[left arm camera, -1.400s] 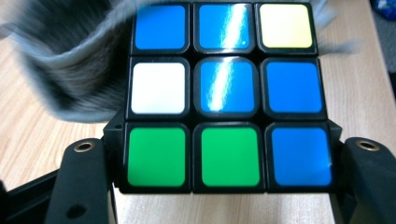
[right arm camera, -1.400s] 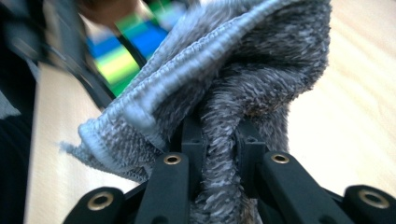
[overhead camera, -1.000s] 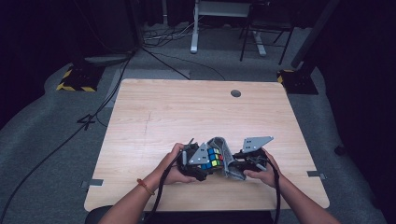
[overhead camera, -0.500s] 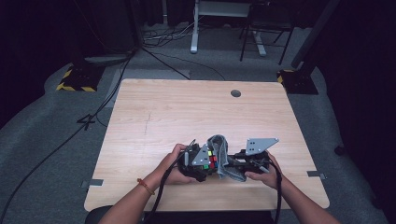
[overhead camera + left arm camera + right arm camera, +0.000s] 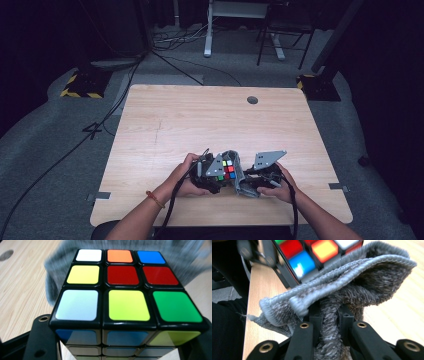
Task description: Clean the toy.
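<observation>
A colour-tiled puzzle cube (image 5: 228,169) (image 5: 125,287) is clamped between the black jaws of my left gripper (image 5: 220,177), held just above the table near its front edge. Its top face shows white, orange, blue, yellow, red and green tiles. A grey knitted cloth (image 5: 240,176) (image 5: 352,285) drapes against the cube's right side. My right gripper (image 5: 247,184) (image 5: 329,322) is shut on a bunched fold of that cloth. The cube (image 5: 312,252) sits beyond the cloth in the right gripper view.
The wooden table (image 5: 210,120) has a round cable hole (image 5: 252,100) at the back. Cables trail from both grippers off the front edge. Beyond the table stand a desk frame (image 5: 210,30) and a chair (image 5: 285,35) on the grey floor.
The two grippers have closed in on each other slightly, and the cloth has been drawn up against the cube's right side. The cube stays clamped in the left gripper.
</observation>
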A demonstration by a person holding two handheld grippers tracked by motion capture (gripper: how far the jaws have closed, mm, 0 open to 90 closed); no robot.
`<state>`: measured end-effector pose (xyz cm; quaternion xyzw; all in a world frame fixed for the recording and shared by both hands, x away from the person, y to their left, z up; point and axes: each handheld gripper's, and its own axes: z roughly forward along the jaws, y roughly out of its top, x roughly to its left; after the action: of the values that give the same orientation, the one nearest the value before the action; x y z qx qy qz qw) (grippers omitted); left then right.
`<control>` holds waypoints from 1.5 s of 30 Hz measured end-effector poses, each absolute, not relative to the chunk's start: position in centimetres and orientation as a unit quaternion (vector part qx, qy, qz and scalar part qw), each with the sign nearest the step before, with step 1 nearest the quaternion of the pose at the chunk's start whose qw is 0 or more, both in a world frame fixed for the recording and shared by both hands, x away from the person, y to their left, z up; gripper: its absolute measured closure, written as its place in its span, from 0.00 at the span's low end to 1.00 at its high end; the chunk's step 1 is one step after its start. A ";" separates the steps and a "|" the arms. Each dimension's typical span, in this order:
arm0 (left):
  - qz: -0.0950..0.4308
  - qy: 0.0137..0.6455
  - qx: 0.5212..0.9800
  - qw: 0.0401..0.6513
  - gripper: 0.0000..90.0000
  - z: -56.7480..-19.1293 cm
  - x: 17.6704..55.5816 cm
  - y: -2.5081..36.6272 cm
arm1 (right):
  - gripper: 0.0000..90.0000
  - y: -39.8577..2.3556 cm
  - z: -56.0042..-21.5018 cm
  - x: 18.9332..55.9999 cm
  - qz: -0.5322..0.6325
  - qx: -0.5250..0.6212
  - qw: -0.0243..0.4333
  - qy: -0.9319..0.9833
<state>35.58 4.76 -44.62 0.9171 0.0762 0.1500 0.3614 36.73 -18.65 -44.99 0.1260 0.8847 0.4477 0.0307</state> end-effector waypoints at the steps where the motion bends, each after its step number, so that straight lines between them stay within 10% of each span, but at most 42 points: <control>1: 0.149 0.077 0.919 0.357 0.36 -44.7 35.7 4.7 | 0.88 -18.7 -44.8 36.7 0.451 0.127 0.034 0.883; 45: 0.123 0.080 0.932 0.331 0.36 -45.9 36.1 4.2 | 0.88 -19.4 -43.9 36.3 0.482 0.112 0.028 0.868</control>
<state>36.06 4.18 -45.85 0.9323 0.0800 0.1228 0.3307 36.31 -19.40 -43.90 0.1124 0.8683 0.4824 0.0277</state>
